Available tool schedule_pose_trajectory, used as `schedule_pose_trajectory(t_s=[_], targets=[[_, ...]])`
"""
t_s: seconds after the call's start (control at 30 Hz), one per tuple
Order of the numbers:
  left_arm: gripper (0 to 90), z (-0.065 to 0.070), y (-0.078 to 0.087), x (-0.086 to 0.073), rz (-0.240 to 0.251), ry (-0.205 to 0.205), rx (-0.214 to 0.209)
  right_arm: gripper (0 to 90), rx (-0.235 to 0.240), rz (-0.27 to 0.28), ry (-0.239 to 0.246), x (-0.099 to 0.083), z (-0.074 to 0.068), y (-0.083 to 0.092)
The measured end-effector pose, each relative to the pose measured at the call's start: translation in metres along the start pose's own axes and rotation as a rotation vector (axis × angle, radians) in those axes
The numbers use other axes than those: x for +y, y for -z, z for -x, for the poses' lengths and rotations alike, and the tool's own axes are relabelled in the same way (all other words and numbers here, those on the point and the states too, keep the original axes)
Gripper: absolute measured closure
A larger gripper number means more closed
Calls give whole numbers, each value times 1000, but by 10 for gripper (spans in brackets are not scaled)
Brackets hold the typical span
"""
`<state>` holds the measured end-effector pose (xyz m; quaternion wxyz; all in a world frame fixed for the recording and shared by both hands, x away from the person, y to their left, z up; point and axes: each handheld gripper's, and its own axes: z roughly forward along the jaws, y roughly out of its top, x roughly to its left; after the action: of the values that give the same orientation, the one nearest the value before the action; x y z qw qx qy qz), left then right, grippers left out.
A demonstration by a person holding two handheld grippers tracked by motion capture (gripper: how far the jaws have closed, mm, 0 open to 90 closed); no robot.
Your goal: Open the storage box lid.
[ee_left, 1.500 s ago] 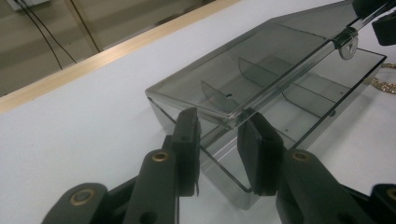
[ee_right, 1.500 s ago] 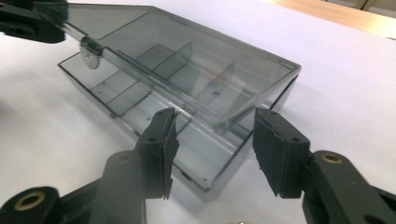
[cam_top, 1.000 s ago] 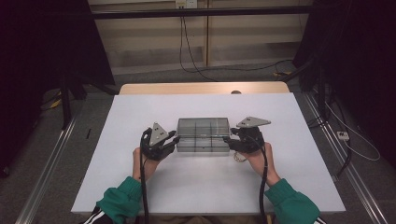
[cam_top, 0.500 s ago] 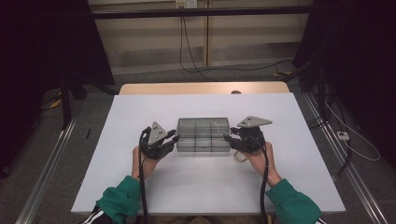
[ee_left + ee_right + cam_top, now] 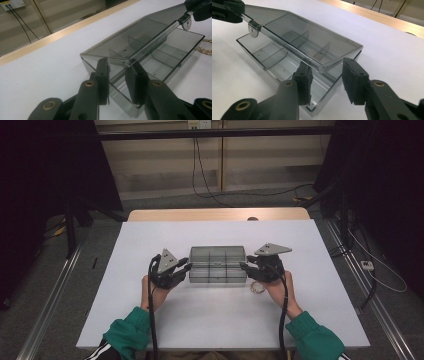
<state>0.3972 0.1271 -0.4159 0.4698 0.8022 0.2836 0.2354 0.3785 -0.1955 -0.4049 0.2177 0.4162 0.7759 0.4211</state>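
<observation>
High view is showing a white desk [image 5: 150,320] w/ a smoked-clear compartment box [image 5: 218,270] sitting mid-desk, lengthwise between the two hands. Its lid [image 5: 140,37] is tilting up, partly raised off the base, hinged along the far side; dividers inside are showing empty bays.

Left hand-held gripper [image 5: 184,268] is sitting at the box's left end; in the left gripper view its jaws are straddling the lid's front corner, narrowly spread, pads just beside the edge but whether they're pressing I can't tell. Right hand-held gripper [image 5: 244,267] is at the right end; its jaws have just been closing, w/ the lid's other front corner between them, one pad near the lid lip, the other standing apart.

A small gold chain [image 5: 258,287] is lying on the desk just beside the box's right front corner.

Step, as I judge it: opening the lid w/ both grippers. Next move prob. calls for lifting both corners evenly, swinging the lid back past upright w/o dragging the base.
</observation>
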Motion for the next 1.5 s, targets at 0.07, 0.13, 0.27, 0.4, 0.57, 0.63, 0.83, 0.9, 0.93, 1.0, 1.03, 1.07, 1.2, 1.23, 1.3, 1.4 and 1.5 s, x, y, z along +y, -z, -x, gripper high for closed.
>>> schedule_pose_trajectory(t_s=[0.07, 0.13, 0.27, 0.4, 0.57, 0.63, 0.83, 0.9, 0.93, 1.0, 1.03, 1.07, 1.2, 1.23, 1.3, 1.4, 1.5], targets=[[727, -1, 0, 1, 7, 4, 1, 606, 3, 0, 0, 1, 1, 0], [726, -2, -1, 2, 8, 5, -1, 613, 2, 5, 0, 1, 1, 0], [726, -4, -2, 4, 18, 22, -3, 621, 2, 13, -1, 4, 3, 0], [727, -8, -3, 6, 15, 36, -14, 631, 0, 22, 0, 5, 4, -1], [729, -11, -5, 9, 24, 51, -19, 667, -4, 33, -4, 6, 7, -1], [731, -12, -6, 10, 27, 58, -18, 671, -6, 38, -3, 7, 7, -1], [733, -14, -9, 12, 36, 61, -7, 689, -9, 47, 0, 10, 10, -3], [737, -15, -10, 13, 41, 63, -7, 700, -10, 53, -3, 10, 12, -4], [739, -15, -10, 13, 39, 61, -5, 706, -11, 53, -4, 10, 13, -5], [742, -16, -12, 13, 40, 67, -6, 716, -14, 52, -10, 10, 14, -6], [743, -17, -13, 13, 40, 70, -6, 718, -15, 53, -10, 11, 15, -7], [745, -18, -13, 14, 39, 74, -7, 719, -15, 56, -13, 11, 15, -7], [759, -21, -15, 15, 46, 91, -6, 741, -21, 64, -20, 13, 17, -8], [764, -21, -15, 15, 44, 93, -6, 747, -24, 67, -21, 13, 17, -9], [774, -22, -16, 15, 48, 98, -4, 759, -26, 71, -26, 14, 19, -9], [782, -24, -18, 15, 50, 102, -1, 771, -32, 74, -30, 14, 19, -10], [787, -25, -20, 15, 52, 110, 2, 780, -38, 76, -33, 14, 20, -11]])
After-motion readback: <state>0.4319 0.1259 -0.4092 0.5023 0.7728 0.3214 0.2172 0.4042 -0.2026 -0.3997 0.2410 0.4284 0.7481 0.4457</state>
